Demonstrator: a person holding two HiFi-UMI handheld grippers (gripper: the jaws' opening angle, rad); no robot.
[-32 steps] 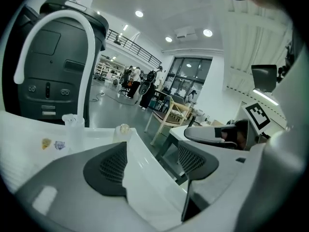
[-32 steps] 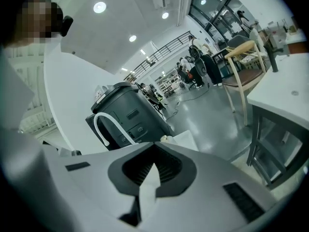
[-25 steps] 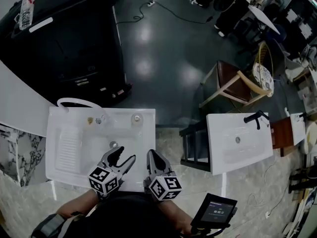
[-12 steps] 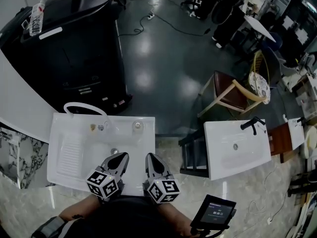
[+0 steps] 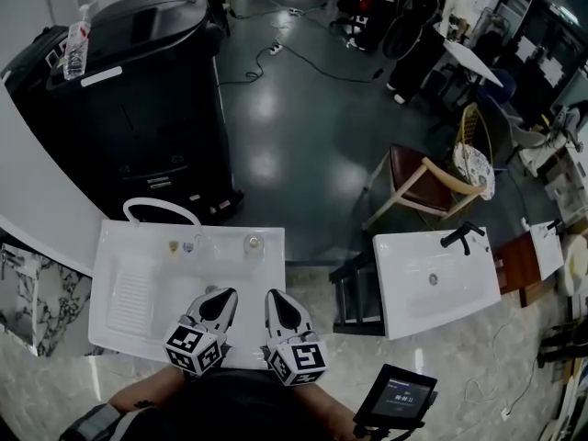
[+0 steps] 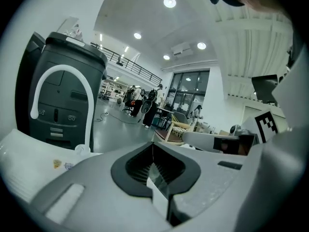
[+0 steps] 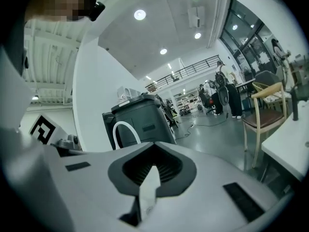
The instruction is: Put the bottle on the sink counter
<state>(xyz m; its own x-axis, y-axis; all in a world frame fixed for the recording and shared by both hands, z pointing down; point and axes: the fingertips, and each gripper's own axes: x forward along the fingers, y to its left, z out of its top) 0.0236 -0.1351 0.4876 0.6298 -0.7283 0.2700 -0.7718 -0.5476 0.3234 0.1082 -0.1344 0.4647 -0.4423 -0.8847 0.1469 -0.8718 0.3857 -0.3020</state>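
Jaws together, empty, bottle (image 5: pixel 78 44) atop black bin (image 5: pixel 152 90)

1. The floor (image 5: pixel 294 127) beyond the sink (image 5: pixel 147 255) lies open and wide;
2. a black bin (image 5: pixel 138 99) looms behind the sink's left end, a white hose (image 6: pixel 62 69) arching before it;
3. a chair (image 5: pixel 418 177) and a second basin (image 5: pixel 436 278) close off the right.

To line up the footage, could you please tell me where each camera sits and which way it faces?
Head view: on the person's head, looking steeply down at the white sink; the left forearm, left gripper and right gripper show.
Left gripper view: on the left gripper, looking along its closed jaws at the black machine.
Right gripper view: on the right gripper, looking along its closed jaws toward the chair.
Shared: all three show the black machine and white hose.
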